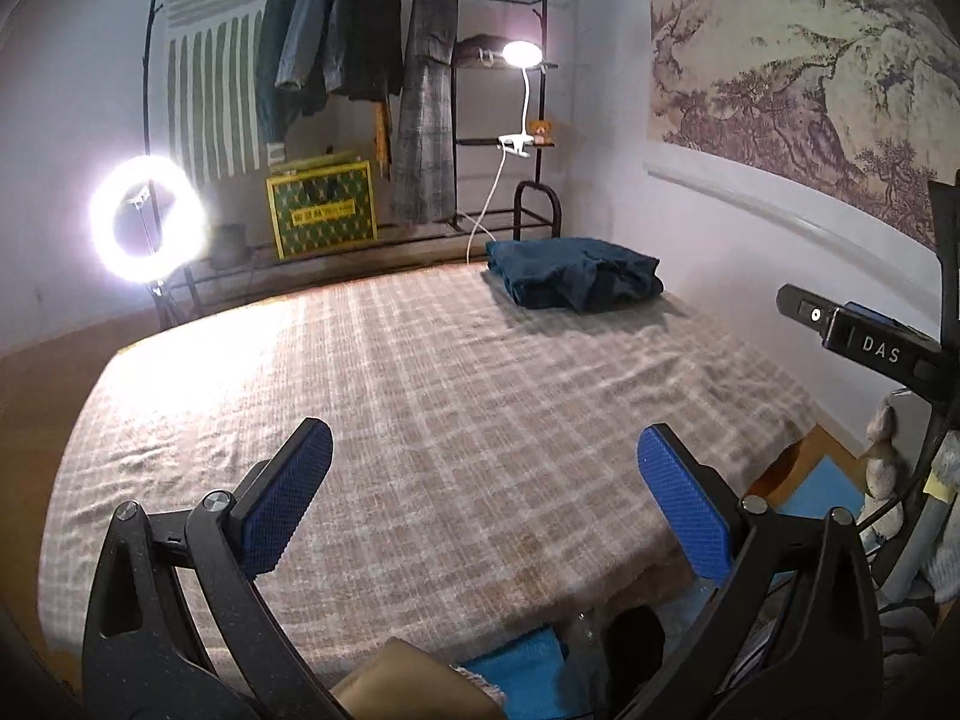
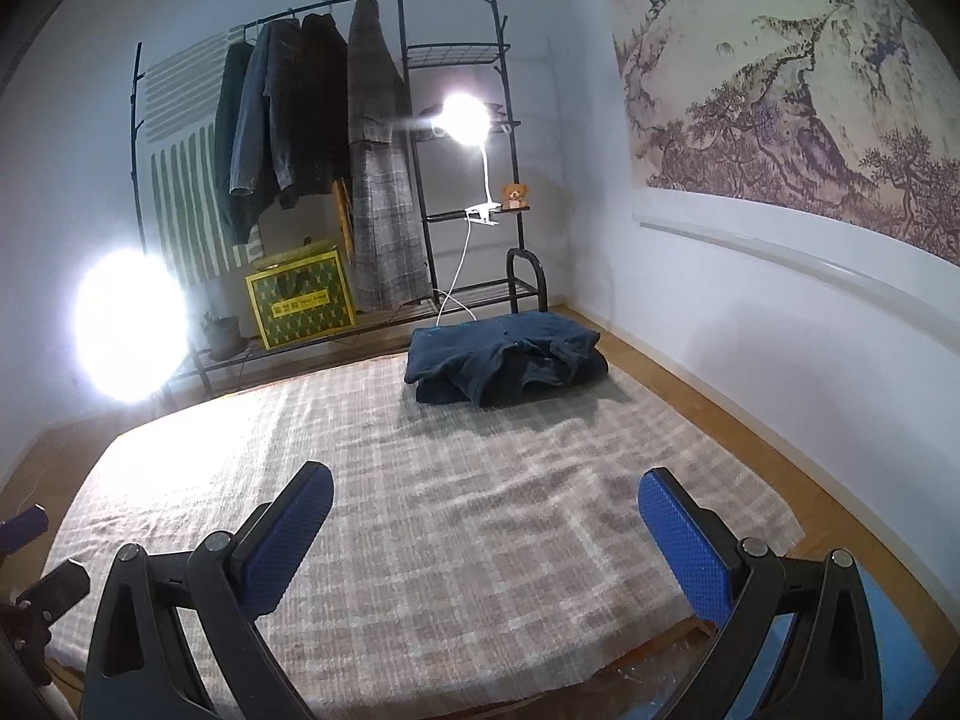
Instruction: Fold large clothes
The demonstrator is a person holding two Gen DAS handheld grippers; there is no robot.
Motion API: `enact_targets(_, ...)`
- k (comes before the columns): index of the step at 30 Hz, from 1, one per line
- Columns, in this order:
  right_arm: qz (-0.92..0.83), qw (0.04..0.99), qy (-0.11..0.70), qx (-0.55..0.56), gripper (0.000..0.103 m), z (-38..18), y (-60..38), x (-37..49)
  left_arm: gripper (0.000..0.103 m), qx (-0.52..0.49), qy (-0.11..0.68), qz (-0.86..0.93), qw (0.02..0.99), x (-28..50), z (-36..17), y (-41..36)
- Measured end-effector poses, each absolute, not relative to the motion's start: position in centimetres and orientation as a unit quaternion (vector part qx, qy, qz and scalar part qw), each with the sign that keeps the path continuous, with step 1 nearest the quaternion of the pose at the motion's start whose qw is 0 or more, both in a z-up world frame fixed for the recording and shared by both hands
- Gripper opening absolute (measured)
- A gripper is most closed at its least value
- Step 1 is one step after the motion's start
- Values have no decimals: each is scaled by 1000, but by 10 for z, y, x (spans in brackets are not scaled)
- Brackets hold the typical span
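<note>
lying in the upper middle of both views, the dark blue garment (image 1: 573,273) rests bunched on the checked blanket (image 1: 420,390). it looks soft, floppy, perhaps fairly heavy; pinch a loose edge. left gripper (image 1: 485,495) and right gripper (image 2: 485,531) gape empty.

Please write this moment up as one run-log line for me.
left gripper: open, empty | right gripper: open, empty | dark blue garment: folded, far end of checked blanket, untouched
</note>
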State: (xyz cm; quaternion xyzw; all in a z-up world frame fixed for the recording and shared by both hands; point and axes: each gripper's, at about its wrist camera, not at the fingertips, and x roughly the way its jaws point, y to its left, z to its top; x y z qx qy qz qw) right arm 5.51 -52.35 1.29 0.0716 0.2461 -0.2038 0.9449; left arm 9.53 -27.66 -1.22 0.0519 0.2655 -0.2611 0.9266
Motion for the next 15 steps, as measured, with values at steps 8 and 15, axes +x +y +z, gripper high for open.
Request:
enact_targets(8,-206,941,251,90,103,10,-532,53,103,34,258,-256,931,100,-4,-268)
enact_targets(15,-206,939,260,95,103,8,-531,54,103,31,252,-255,933,101,0,-264)
